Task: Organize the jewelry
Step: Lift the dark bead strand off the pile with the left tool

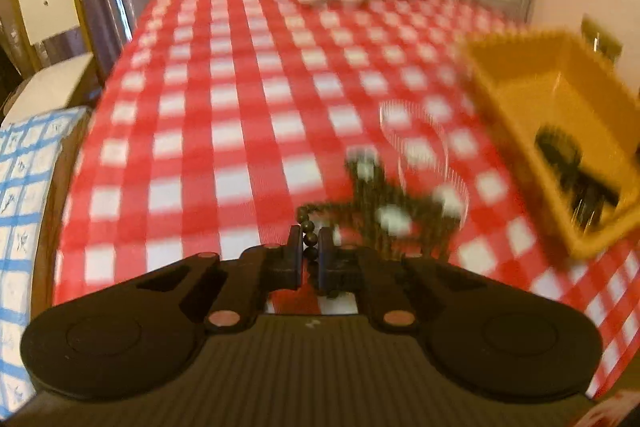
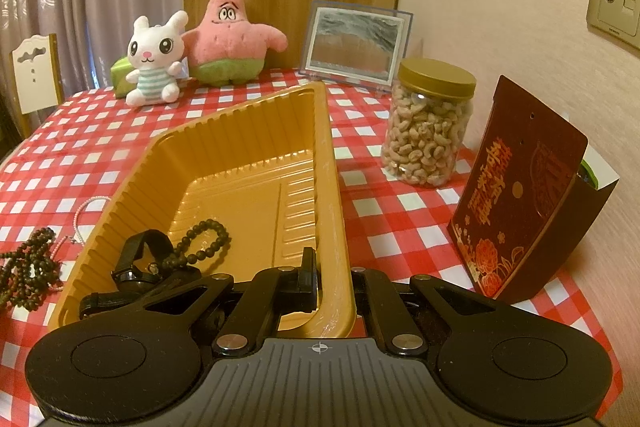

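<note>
L gripper (image 1: 308, 233): jaws pinch dark beads (image 1: 310, 239) above table.
R gripper (image 2: 332, 259): jaws clamp tray (image 2: 256, 131) wall.

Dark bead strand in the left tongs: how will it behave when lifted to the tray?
Likely floppy: the bead strand pinched in the left tongs trails off to a tangled heap on the cloth. Probably light, but the loops may snag or drag. Round beads could slip through a narrow pinch. The tray looks thin; the right tongs steady its rim.
</note>
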The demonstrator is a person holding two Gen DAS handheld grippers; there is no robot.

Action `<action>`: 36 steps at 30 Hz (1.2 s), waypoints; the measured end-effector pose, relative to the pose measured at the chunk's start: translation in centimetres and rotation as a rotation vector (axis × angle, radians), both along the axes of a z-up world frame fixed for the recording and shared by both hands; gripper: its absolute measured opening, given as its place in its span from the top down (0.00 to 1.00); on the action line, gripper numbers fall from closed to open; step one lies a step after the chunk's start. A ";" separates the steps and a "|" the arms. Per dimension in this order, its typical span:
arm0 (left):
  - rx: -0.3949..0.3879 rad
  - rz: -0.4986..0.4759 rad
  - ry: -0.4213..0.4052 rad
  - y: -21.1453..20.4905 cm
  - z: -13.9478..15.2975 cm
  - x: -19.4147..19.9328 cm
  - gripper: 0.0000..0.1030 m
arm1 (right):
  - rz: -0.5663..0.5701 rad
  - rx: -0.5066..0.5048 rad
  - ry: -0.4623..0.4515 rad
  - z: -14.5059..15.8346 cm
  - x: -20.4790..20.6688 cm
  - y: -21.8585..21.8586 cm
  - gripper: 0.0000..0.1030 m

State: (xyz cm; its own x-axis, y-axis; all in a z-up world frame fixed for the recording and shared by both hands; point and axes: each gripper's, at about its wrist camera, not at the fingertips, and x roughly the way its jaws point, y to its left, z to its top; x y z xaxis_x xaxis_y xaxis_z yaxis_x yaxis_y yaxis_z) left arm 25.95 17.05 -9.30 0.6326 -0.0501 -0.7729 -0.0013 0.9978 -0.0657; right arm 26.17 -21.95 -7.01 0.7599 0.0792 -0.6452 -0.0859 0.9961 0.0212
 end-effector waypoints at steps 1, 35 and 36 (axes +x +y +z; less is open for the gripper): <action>-0.009 0.012 -0.025 0.5 0.7 0.3 0.94 | 0.000 0.001 0.000 0.0 0.0 0.0 0.96; 0.116 0.026 0.095 -0.2 -2.9 -4.2 0.94 | 0.002 -0.008 0.006 -0.5 0.1 0.0 0.96; 0.129 0.026 0.087 -0.5 -2.9 -4.3 0.94 | 0.002 -0.007 0.006 -0.6 0.1 0.0 0.96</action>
